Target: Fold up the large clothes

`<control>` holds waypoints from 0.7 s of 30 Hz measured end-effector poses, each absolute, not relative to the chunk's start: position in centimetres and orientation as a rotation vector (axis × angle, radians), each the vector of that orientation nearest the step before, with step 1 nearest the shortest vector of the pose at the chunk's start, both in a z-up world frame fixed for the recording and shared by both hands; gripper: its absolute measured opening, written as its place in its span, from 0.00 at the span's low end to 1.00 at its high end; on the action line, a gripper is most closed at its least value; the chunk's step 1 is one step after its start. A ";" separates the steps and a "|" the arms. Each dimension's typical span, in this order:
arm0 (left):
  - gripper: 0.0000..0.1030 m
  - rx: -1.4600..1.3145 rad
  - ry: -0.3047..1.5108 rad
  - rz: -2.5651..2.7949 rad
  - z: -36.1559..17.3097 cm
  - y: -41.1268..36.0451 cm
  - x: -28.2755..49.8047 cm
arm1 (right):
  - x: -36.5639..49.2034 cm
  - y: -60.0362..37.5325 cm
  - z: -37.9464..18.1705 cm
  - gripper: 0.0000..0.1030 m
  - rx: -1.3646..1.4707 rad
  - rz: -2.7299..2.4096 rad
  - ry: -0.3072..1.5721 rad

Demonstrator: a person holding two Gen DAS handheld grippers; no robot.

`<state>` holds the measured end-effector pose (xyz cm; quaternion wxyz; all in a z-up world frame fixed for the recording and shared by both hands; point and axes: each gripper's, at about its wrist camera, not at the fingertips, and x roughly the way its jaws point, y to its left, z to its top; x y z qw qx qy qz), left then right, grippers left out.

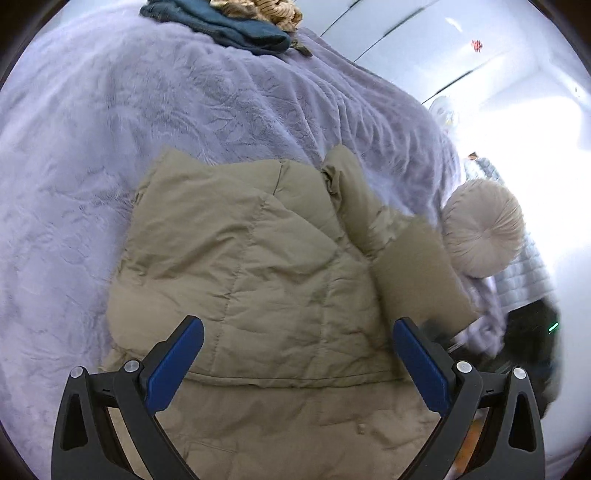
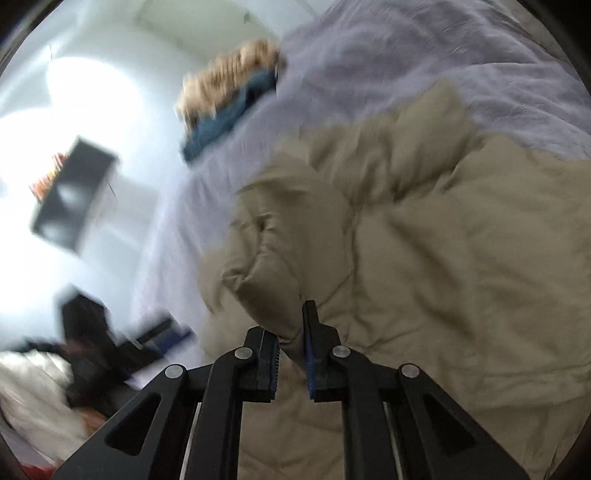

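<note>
Right tool (image 2: 291, 343) pinches a fold of khaki puffer jacket (image 1: 240, 258) at its edge; left tool (image 1: 295, 354) spread, empty, above the jacket flat on the bed (image 1: 92, 147), sleeve (image 1: 354, 195) toward right tool.

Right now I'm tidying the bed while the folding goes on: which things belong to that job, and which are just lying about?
In the job:
- tan puffer jacket
- right gripper, pinching a jacket fold
- left gripper, open above it

Lying about:
- teal garment
- tan knit
- round pillow
</note>
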<state>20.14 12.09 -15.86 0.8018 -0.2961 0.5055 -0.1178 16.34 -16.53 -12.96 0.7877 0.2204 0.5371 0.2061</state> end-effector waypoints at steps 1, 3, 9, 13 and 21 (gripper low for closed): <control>1.00 -0.652 1.084 -0.264 -15.9 12.3 20.3 | 16.1 -15.7 -13.6 0.13 0.439 0.432 1.179; 1.00 -0.669 1.095 -0.295 -16.1 12.3 20.5 | 15.6 -14.5 -14.6 0.25 0.401 0.418 1.218; 1.00 -0.649 1.140 -0.355 -16.9 10.4 21.2 | 13.2 -15.5 -14.8 0.97 0.454 0.428 1.238; 1.00 -0.657 1.189 -0.378 -18.4 8.5 22.2 | 11.6 -21.4 -14.0 0.97 0.525 0.299 1.223; 0.55 -0.551 1.271 -0.442 -20.2 3.1 24.0 | 7.5 -37.2 -17.8 0.97 0.974 -0.016 1.171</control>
